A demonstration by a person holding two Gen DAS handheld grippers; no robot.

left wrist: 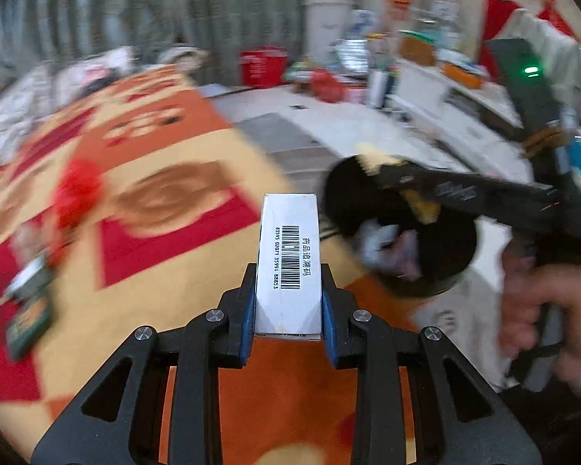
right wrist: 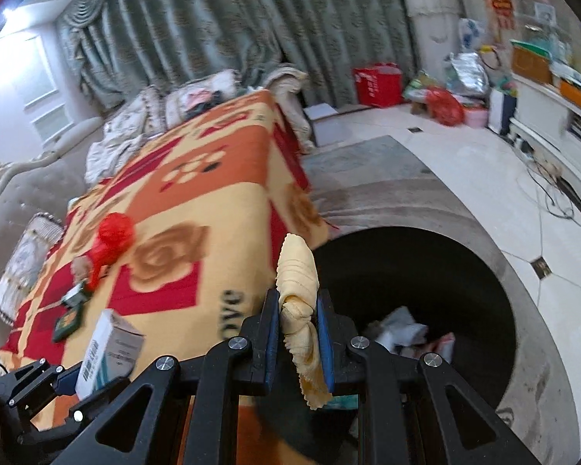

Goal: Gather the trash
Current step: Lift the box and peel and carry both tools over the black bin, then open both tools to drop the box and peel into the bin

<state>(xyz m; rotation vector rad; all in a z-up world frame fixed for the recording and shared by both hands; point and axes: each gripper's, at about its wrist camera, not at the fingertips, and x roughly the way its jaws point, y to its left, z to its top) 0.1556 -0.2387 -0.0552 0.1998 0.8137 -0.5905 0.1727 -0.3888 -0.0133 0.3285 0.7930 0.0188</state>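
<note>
My left gripper (left wrist: 288, 306) is shut on a white carton (left wrist: 288, 255) with a barcode, held above the patterned blanket (left wrist: 166, 155). In the right wrist view the same carton (right wrist: 104, 352) shows at the lower left, in the left gripper (right wrist: 67, 381). My right gripper (right wrist: 298, 325) is shut on a yellow cloth (right wrist: 298, 275), just left of the black bin (right wrist: 426, 283). Crumpled paper (right wrist: 403, 329) lies inside that bin. In the left wrist view the right gripper (left wrist: 418, 197) hangs over the bin (left wrist: 445, 255), a hand (left wrist: 542, 310) on its handle.
A red plastic bag (right wrist: 112, 240) and small green packets (right wrist: 67, 321) lie on the blanket. Bedding is piled at the blanket's far end, before grey curtains. A red box (right wrist: 377, 83), bags and a white cabinet (right wrist: 542, 120) line the pale tiled floor (right wrist: 464, 170).
</note>
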